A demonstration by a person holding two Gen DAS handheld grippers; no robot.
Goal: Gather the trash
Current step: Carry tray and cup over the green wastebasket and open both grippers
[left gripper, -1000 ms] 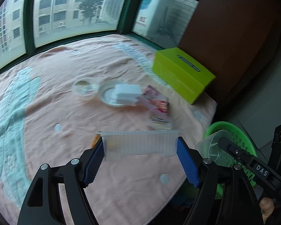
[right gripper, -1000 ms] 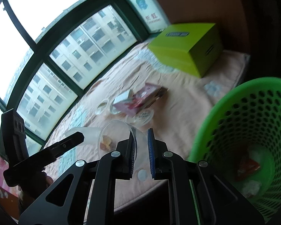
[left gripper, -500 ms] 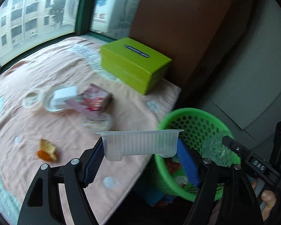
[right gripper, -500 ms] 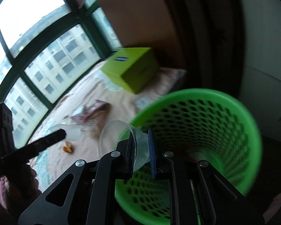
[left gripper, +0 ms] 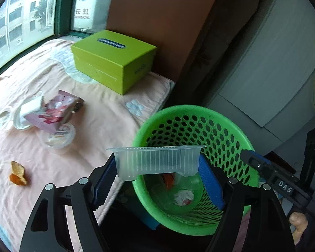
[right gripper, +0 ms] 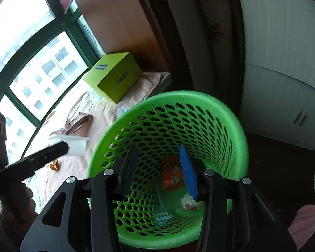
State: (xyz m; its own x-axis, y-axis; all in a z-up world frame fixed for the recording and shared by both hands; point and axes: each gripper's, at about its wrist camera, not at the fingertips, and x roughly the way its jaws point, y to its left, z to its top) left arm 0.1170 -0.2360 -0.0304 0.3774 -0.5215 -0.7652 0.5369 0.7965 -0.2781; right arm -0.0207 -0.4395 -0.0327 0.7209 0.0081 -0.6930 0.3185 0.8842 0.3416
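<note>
Left claw poised to drop the tray in the bin, right claw empty over it

Left claw (left gripper: 157, 176) clamps the clear plastic tray (left gripper: 156, 160) by its two short ends, rim level, carried over the near-left rim of the green basket (left gripper: 231, 130), presumably so a release lets it fall inside. Right claw (right gripper: 157, 168) points down into the basket (right gripper: 237, 130) mouth, jaws spread wide, nothing between them. Wrappers and a crumpled tissue (right gripper: 188, 200) already lie at the bottom. On the bed (left gripper: 107, 117), left of the basket, more trash waits: orange peel (left gripper: 17, 174) near, lidded cup (left gripper: 57, 135) and pink packet (left gripper: 52, 113) farther. Green box (left gripper: 113, 61) sits far, by the window. Tray looks barely past the rim; might clip it
</note>
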